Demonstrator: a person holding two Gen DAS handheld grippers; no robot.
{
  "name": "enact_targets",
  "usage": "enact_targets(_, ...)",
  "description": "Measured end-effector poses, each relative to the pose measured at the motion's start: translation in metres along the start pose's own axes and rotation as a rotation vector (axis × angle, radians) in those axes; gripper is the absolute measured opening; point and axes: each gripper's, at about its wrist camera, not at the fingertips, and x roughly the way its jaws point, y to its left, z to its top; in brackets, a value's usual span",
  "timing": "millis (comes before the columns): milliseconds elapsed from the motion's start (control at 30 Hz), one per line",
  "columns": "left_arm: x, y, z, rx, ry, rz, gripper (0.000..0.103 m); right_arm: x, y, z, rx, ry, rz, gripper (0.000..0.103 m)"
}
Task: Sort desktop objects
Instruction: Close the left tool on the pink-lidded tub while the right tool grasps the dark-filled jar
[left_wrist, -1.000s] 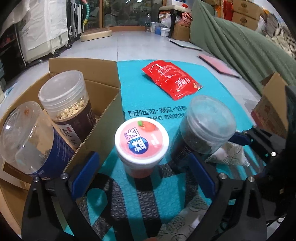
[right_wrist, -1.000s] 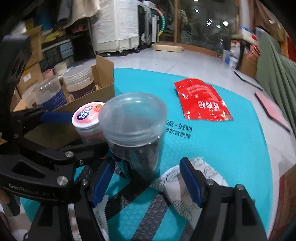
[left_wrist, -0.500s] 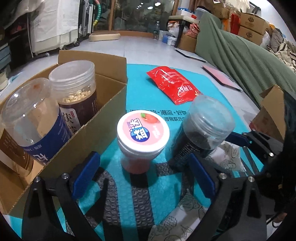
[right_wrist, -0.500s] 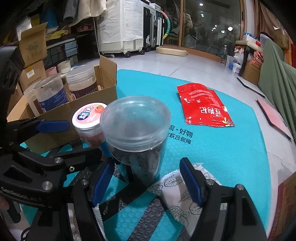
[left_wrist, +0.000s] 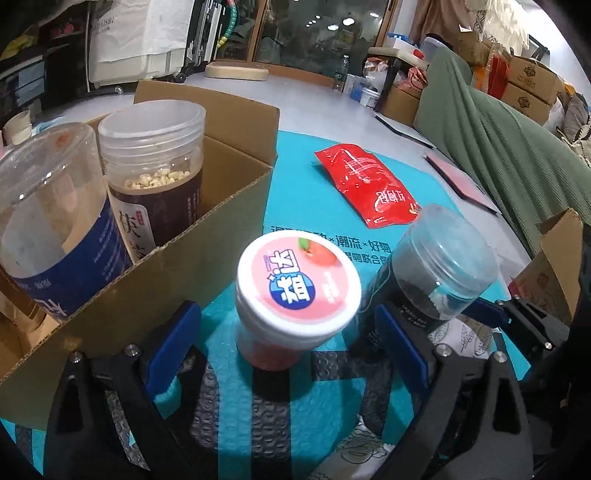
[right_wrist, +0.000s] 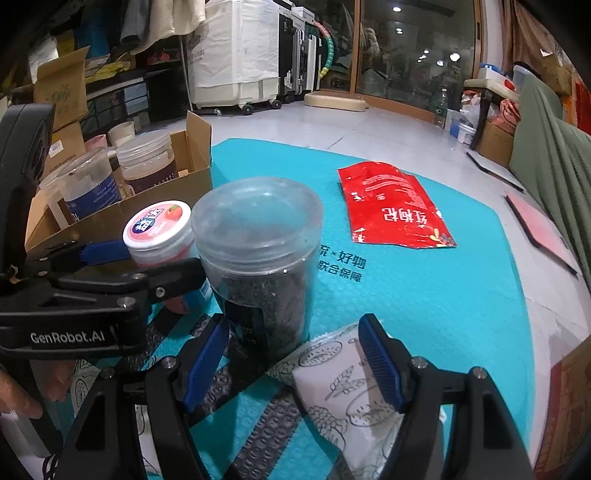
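Observation:
A small pink jar with a white lid (left_wrist: 297, 291) stands on the teal mat between the open fingers of my left gripper (left_wrist: 288, 347); it also shows in the right wrist view (right_wrist: 159, 232). A clear-lidded jar of dark contents (right_wrist: 258, 254) stands between the open fingers of my right gripper (right_wrist: 295, 350), and shows in the left wrist view (left_wrist: 436, 269). Neither jar is gripped. A cardboard box (left_wrist: 207, 251) to the left holds two tall jars (left_wrist: 155, 166). A red snack pouch (left_wrist: 369, 188) lies flat farther back on the mat.
A white printed packet (right_wrist: 351, 384) lies on the mat under my right gripper. The teal mat (right_wrist: 424, 295) reaches to the right. A green covered sofa (left_wrist: 517, 147) and a small cardboard box (left_wrist: 550, 269) stand at the right. Shelves and storage clutter line the back.
Both views have dropped lower and closer. The pink jar sits deeper between my left fingers and the dark jar deeper between my right fingers. Both grippers have stayed open.

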Motion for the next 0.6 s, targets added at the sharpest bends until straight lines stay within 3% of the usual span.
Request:
enact_targets(200,0.014,0.006,0.002,-0.061,0.059,0.027,0.08,0.018,-0.002,0.003,0.037,0.005,0.037,0.074)
enact_targets(300,0.022,0.01,0.003,-0.09,0.099,0.038,0.07,0.021,-0.003,0.005,0.059,0.004,0.047,0.074)
enact_targets(433,0.026,0.012,0.005,-0.096,0.094,0.044,0.053,0.024,-0.003,0.007,0.049,0.003,0.054,0.074)
enact_targets(600,0.028,0.007,0.007,-0.077,0.08,0.048,0.049,0.03,-0.002,0.012,0.055,0.0,0.052,0.074)
